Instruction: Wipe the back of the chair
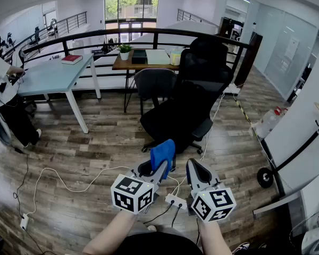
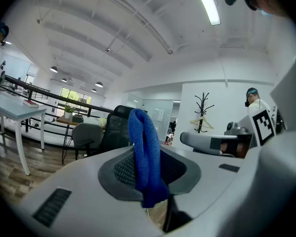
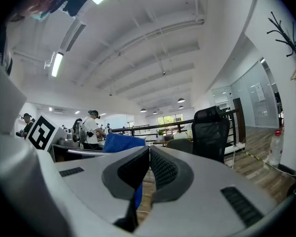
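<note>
Clamps the blue cloth in the left gripper, fold standing proud as a wiping pad. Holds the right gripper pressed shut, empty, at 3 o'clock, likely spare. Faces the black chair at 12 o'clock, well apart, back untouched.

Base of chair partly behind blue cloth, person cropped (left edge)

Pale grey left gripper and right gripper carry dark-padded fingers and black-and-white marker cubes.
</note>
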Motion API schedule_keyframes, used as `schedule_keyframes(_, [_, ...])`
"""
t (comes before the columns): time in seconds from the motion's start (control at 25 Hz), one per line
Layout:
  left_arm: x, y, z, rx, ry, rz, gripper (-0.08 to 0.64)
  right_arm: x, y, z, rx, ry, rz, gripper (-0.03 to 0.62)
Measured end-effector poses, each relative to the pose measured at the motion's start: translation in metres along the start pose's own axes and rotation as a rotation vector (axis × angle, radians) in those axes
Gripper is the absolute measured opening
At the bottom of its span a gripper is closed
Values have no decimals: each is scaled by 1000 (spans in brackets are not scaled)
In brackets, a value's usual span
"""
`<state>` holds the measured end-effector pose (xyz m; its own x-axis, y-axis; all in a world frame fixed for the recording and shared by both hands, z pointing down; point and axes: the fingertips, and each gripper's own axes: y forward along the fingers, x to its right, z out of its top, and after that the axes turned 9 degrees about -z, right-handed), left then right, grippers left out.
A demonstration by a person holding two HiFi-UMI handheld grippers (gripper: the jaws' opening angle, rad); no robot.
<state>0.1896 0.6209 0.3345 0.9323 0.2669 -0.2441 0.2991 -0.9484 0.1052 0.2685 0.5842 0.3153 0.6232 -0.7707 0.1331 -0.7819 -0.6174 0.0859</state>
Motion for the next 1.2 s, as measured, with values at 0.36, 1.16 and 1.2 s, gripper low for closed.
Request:
schedule_keyframes(0.36, [-18, 0, -1, 20, -29, -20, 92, -11, 15, -18, -48, -3, 16, 29])
schedule_keyframes(1.16, [-157, 70, 15, 29, -141, 29, 92, 12, 175, -14, -81, 70, 119, 31])
schedule_keyframes(1.2, [-167, 80, 20, 28, -140, 30, 92, 18, 189, -11, -83, 73, 122, 31])
